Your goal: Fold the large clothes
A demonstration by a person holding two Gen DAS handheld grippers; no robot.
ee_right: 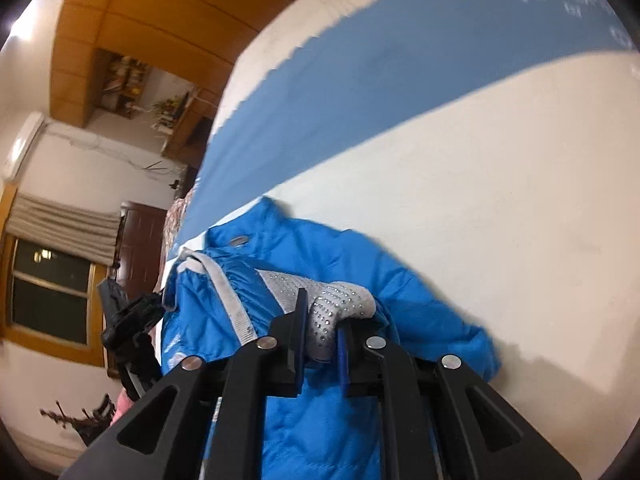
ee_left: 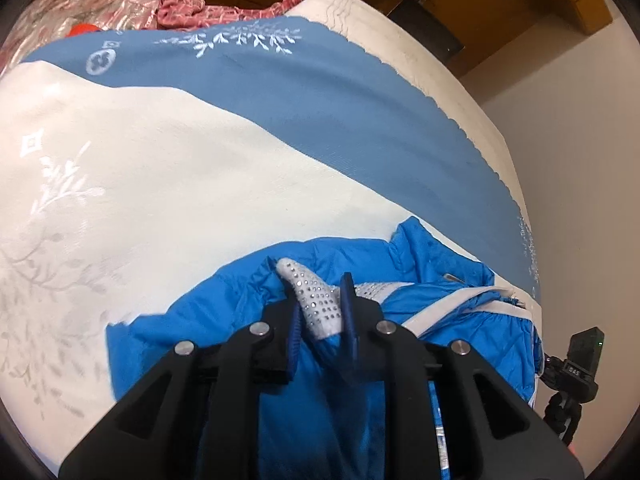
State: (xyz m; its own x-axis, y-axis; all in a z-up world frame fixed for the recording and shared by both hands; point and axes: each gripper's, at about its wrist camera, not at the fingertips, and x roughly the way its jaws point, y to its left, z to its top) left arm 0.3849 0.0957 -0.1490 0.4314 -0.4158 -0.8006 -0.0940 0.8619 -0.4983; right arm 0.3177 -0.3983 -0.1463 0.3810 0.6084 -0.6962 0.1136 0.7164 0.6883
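Your left gripper (ee_left: 320,312) is pinching the grey rhinestone-studded trim (ee_left: 316,300) of the blue padded jacket (ee_left: 224,320), both blue finger pads pressed against the fabric. Your right gripper (ee_right: 320,332) is pinched on the same kind of studded trim (ee_right: 332,308), where it folds over between the pads. Largest in view is the bed cover (ee_left: 180,168), cream across its middle with a wide blue band (ee_left: 320,108) running along its scalloped far edge; white leaf embroidery marks the band. The jacket lies bunched at the near edge of the cover, its quilted body (ee_right: 320,420) hanging down toward you beneath both grippers. A white-edged zipper placket (ee_left: 460,300) crosses the jacket beside the left gripper. Pink patterned cloth (ee_left: 188,4) is heaped at the cover's far corner. A small black device on a tripod (ee_left: 580,364) stands just off the bed's edge, beside the jacket.
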